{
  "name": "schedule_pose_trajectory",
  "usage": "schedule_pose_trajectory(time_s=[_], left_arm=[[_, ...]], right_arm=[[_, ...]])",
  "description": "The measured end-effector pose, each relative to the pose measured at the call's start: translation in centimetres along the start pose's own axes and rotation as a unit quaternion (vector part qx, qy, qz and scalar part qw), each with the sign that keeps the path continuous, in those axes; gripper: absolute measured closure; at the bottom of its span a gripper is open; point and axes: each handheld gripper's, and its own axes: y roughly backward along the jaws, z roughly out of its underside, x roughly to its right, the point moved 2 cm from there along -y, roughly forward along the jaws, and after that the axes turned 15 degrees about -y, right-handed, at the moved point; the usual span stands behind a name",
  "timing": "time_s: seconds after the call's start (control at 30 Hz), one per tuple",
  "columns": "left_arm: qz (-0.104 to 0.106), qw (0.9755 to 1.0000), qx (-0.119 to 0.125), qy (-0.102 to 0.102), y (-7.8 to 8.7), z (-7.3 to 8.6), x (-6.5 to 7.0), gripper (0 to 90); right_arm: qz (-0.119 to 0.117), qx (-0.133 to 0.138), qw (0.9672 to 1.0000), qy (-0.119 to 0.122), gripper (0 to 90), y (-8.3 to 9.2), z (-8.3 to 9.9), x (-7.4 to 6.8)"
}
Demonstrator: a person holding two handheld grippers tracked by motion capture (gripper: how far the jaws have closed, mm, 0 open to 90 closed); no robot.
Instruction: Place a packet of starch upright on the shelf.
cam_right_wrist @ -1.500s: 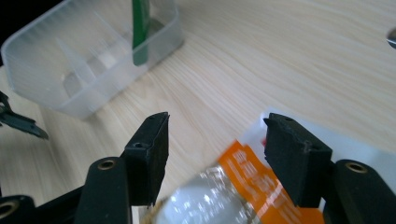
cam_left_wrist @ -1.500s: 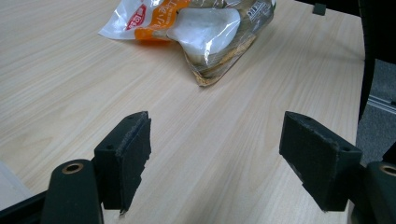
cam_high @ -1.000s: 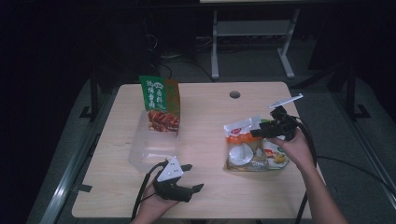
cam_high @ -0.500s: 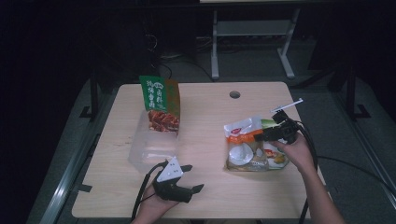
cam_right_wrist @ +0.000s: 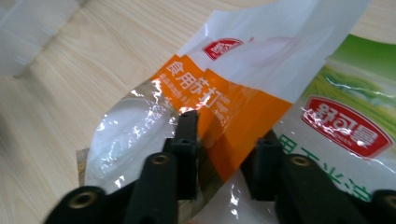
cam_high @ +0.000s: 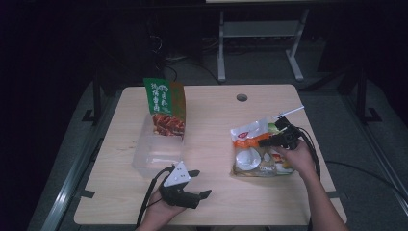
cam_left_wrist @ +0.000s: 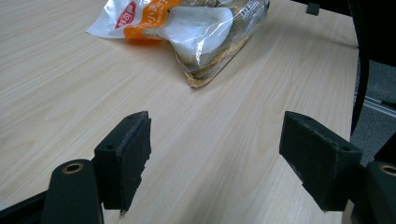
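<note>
A clear packet with an orange-and-white label (cam_right_wrist: 219,93) lies on top of a green-and-white packet (cam_right_wrist: 345,126) at the right of the table, in a small pile (cam_high: 255,156). My right gripper (cam_right_wrist: 224,140) points down onto this pile (cam_high: 269,141). Its jaws have just been closing and now pinch a fold of the orange-labelled film between them. My left gripper (cam_high: 197,193) rests near the table's front edge, pointing right. Its jaws (cam_left_wrist: 215,163) stand wide open over bare wood, with the packet pile (cam_left_wrist: 196,28) farther ahead.
A clear plastic box (cam_high: 156,154) sits left of centre, with a tall green pouch (cam_high: 166,108) standing at its far end. The light wooden table (cam_high: 211,120) has a cable hole (cam_high: 242,97) near its back edge. Dark floor and a metal frame lie beyond.
My right gripper has sunk onto the packet pile and its jaws have narrowed around the orange-labelled packet. The left gripper has stayed where it was.
</note>
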Motion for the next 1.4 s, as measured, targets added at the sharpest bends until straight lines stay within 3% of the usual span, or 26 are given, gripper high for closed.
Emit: schedule_pose_trajectory(time_s=[0.03,0.07,0.27,0.73,1.1,1.4], left_arm=[[0.0,1.0,0.0,0.0,0.0,0.0,0.0,24.8],[0.0,1.0,0.001,0.001,0.0,0.0,0.0,24.8],[0.002,1.0,0.004,0.003,-0.1,0.1,0.1,24.8],[0.007,0.9999,0.005,0.006,-0.3,0.2,0.0,24.8],[0.017,0.9997,0.011,0.011,-1.1,-1.0,0.0,25.2],[0.023,0.9996,0.009,0.012,-3.3,-2.2,-0.5,25.8]], right_arm=[[0.0,0.0,1.0,0.0,75.1,0.0,0.0,0.0],[-0.012,0.004,0.9999,0.009,81.8,0.0,0.0,0.0],[-0.006,0.002,0.9996,0.028,88.9,0.1,0.2,-0.9],[-0.024,0.029,0.9974,0.061,89.9,1.5,0.8,-3.2],[-0.065,0.073,0.9914,0.087,90.0,3.1,2.3,-4.5],[-0.103,0.114,0.9802,0.125,90.0,4.1,3.6,-6.9]])
